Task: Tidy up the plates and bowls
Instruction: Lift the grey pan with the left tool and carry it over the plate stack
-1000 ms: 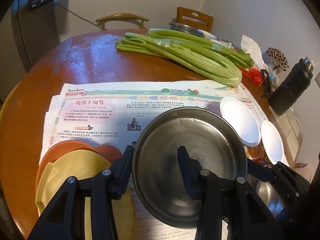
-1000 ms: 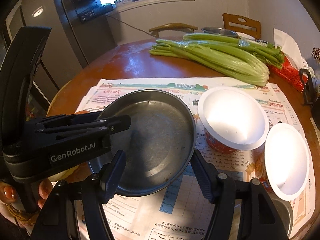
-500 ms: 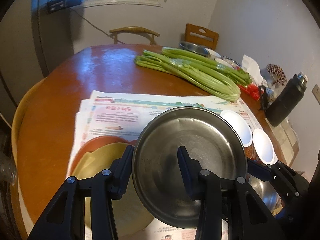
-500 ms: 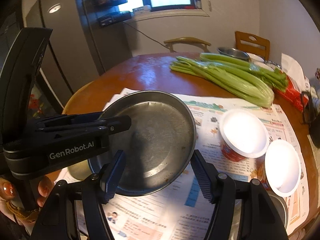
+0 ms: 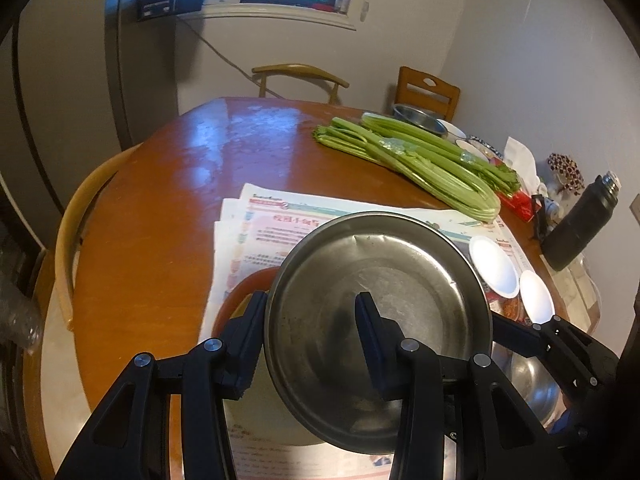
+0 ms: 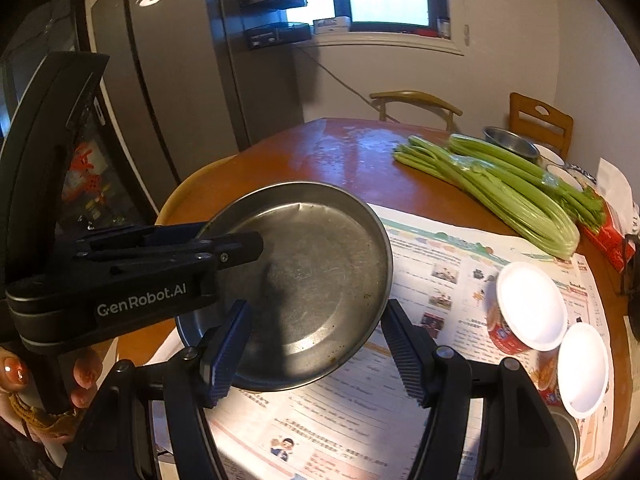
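A round steel plate (image 5: 400, 280) hangs in the air above the newspaper, tilted with its inside toward both cameras. My left gripper (image 5: 310, 300) is shut on its near rim, one finger outside the wall and one inside. My right gripper (image 6: 316, 306) is shut on the plate (image 6: 320, 264) from the other side, its right pad against the rim. In the right wrist view the left gripper (image 6: 240, 248) reaches in from the left. An orange plate (image 5: 240, 292) lies on the paper under the steel one, mostly hidden.
Two white-lidded cup bowls (image 6: 528, 304) (image 6: 584, 364) stand on the newspaper (image 6: 440, 248) at the right, a steel bowl (image 5: 528, 380) near them. Celery (image 5: 420, 160), a far steel bowl (image 5: 420, 120) and a black flask (image 5: 576, 224) sit on the round wooden table (image 5: 160, 200). Chairs ring it.
Both grippers have risen and drawn back together with the steel plate held between them. The table now looks smaller and farther below. The grips are unchanged.
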{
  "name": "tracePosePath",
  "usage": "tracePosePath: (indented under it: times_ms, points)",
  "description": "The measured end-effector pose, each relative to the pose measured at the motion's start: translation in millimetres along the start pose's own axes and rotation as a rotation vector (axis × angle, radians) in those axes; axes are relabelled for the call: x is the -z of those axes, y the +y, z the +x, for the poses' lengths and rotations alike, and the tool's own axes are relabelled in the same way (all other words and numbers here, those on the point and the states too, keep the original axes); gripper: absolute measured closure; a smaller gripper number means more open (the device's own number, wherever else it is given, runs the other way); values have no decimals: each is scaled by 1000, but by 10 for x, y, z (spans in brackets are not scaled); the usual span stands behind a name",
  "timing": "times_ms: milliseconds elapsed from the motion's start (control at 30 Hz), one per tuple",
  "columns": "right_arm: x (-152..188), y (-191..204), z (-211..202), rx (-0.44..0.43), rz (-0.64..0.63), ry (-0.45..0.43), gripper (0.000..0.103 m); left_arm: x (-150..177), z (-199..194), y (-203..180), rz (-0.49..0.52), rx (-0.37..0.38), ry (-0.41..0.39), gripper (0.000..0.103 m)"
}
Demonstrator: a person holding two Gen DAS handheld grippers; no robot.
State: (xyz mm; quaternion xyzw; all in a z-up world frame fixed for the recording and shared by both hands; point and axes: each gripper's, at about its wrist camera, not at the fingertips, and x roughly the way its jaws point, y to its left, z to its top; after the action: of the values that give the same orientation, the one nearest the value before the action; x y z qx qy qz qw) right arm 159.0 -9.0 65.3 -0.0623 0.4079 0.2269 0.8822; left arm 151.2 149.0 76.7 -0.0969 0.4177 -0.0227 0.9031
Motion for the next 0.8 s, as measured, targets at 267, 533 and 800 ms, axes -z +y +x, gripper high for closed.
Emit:
tracePosePath:
  times_ms: [267, 533, 800]
  points:
    - [66, 117, 179, -4, -29, 51, 36, 140, 162, 194, -26, -4, 35, 58]
    - [132, 143, 322, -2, -40, 87, 36, 266, 404, 274, -42, 2, 84, 58]
    - [201, 145, 449, -9, -38, 123, 36, 322, 552, 283, -32, -27, 104, 58]
